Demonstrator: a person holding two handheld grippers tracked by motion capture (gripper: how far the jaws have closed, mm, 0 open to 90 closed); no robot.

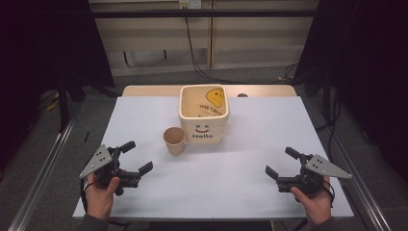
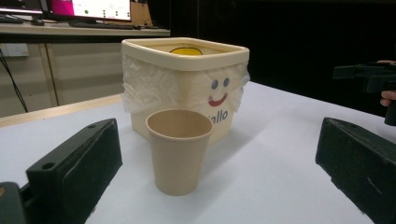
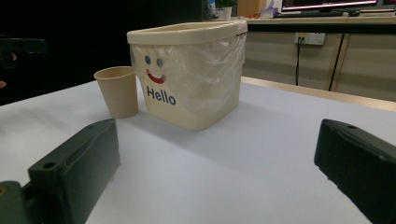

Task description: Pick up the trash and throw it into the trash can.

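Note:
A tan paper cup stands upright on the white table, just left of and in front of a cream bin with a smiley face and "Hello" on its front. The bin has a clear plastic liner. My left gripper rests near the front left edge, open and empty, aimed at the cup with the bin behind it. My right gripper sits open and empty near the front right edge, facing the bin and the cup.
A yellow smiley sticker and some paper lie inside the bin. A wooden strip runs along the table's far edge. Cabinets and a hanging cable stand beyond. Metal frame rails flank the table.

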